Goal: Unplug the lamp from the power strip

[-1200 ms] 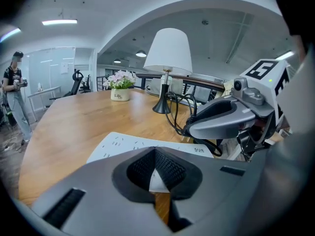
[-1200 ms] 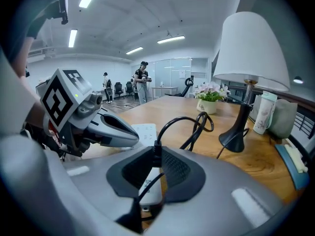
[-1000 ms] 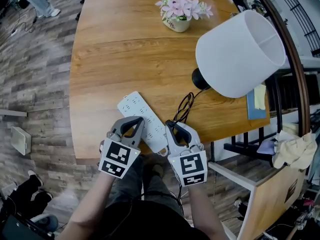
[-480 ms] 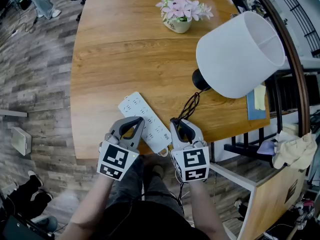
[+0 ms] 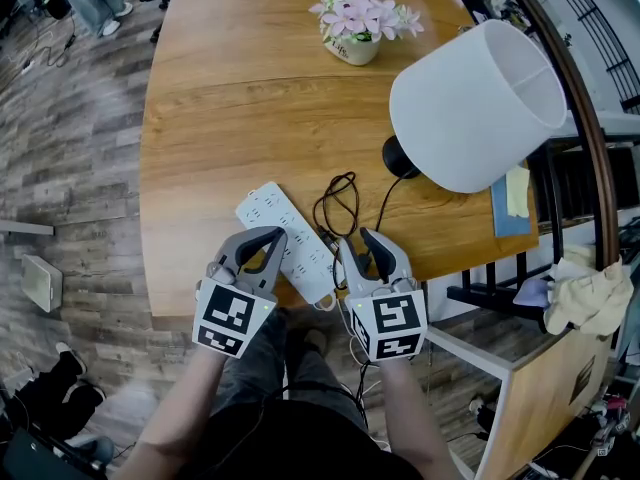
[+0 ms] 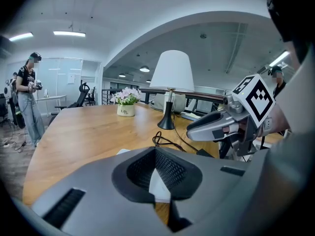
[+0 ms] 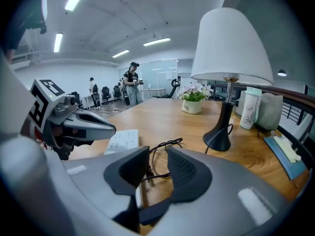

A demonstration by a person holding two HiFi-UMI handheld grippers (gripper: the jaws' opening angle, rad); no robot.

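Little pot of pink flowers (image 5: 355, 26) at the tabletop's (image 5: 240, 108) far end, blue folder (image 5: 503, 220) on its right edge.

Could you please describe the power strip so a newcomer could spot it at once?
Start at the wooden table and go to its near edge, left of the white-shaded lamp. The power strip lies flat and diagonal there: the only long white slab with rows of sockets, beside a looped black cord.

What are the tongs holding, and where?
Left tongs pinch the near edge of the white plastic power strip. Right tongs have just been opening and hold nothing; the black lamp cord lies loose between them.
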